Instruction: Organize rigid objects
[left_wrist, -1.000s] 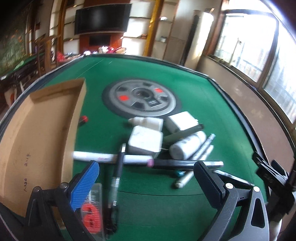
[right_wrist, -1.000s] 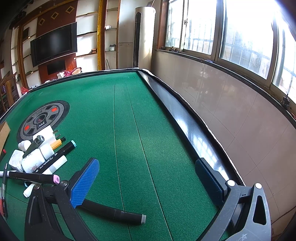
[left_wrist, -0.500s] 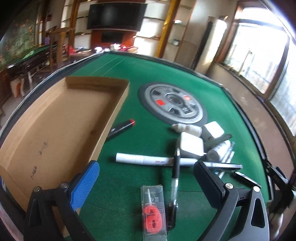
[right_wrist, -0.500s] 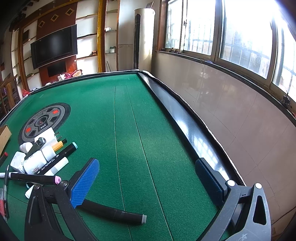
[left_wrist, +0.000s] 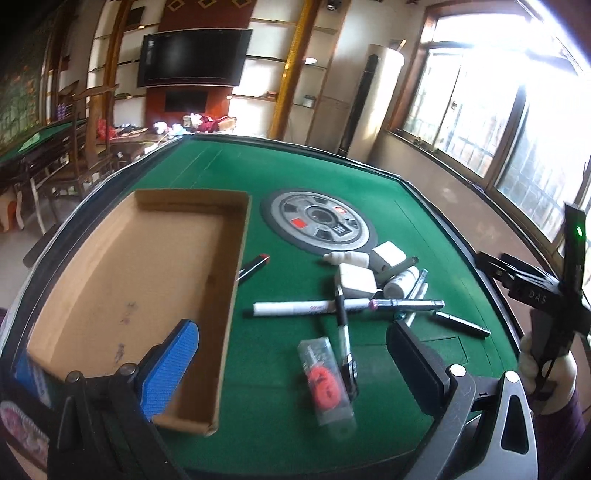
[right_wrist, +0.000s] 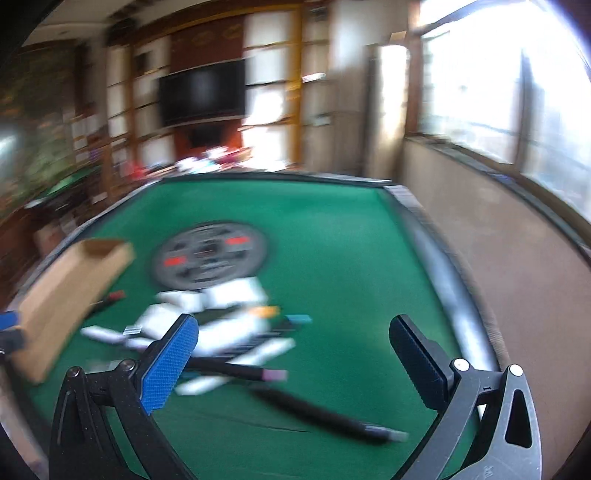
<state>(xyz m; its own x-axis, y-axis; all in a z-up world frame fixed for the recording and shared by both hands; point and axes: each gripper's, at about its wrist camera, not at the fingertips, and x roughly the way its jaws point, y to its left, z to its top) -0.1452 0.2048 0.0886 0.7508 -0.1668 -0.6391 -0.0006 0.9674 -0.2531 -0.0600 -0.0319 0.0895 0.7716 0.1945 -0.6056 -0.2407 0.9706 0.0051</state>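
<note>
Left wrist view: our left gripper (left_wrist: 291, 363) hangs spread and empty; the pens and chargers lie scattered right of the bare cardboard tray (left_wrist: 140, 258). We should take the near packet (left_wrist: 325, 380) squarely. Right wrist view, blurred: our right gripper (right_wrist: 293, 360) gapes empty above the black pen (right_wrist: 325, 413).

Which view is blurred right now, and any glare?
Right wrist view: heavy motion blur, the pens and box smeared, only the tool sharp. Left wrist view: sharp, but the window blows out at upper right.
</note>
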